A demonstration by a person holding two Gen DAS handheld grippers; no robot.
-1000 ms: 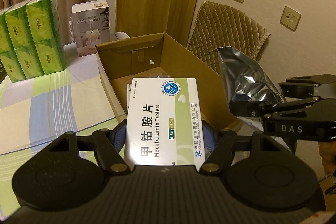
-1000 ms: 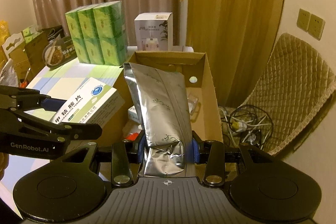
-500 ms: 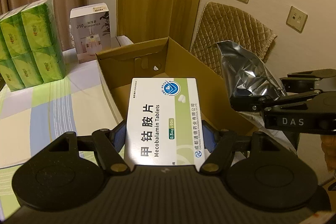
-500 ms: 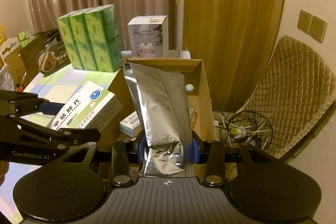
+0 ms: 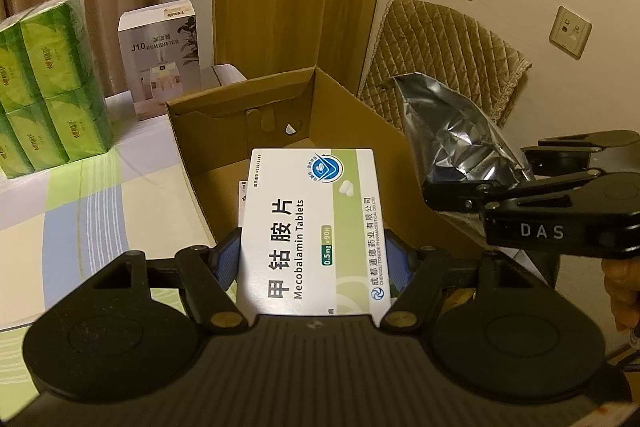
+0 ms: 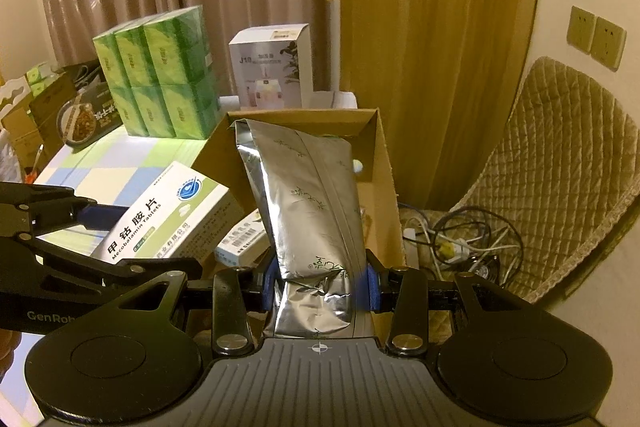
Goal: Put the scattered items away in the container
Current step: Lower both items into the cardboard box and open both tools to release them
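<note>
**A:** What does each claw carry?

**B:** The left claw [image 5: 316, 259] is clamped on a white and green tablet box [image 5: 314, 231], held flat with its printed face up, above the near end of an open cardboard box [image 5: 352, 131]. The right claw [image 6: 320, 285] grips the bottom of a silver foil pouch [image 6: 312, 203], which stands up over the same cardboard box. The two claws are side by side, near each other.

**B:** The cardboard box sits at the edge of a surface [image 5: 100, 203] with a checked cloth. A small white packet [image 6: 240, 241] already lies inside.

**A:** How should the drop go?

**B:** My judgement: lower one item at a time so the claws do not knock together. Bring the tablet box below the rim before letting go, so it lands flat beside the packet. Tip the tall pouch to lie down along the box's length; released upright, it may lean over the wall.

**A:** Any hazard?

**B:** The floor beside the cardboard box holds tangled cables [image 6: 468, 239]; a miss lands there.
</note>
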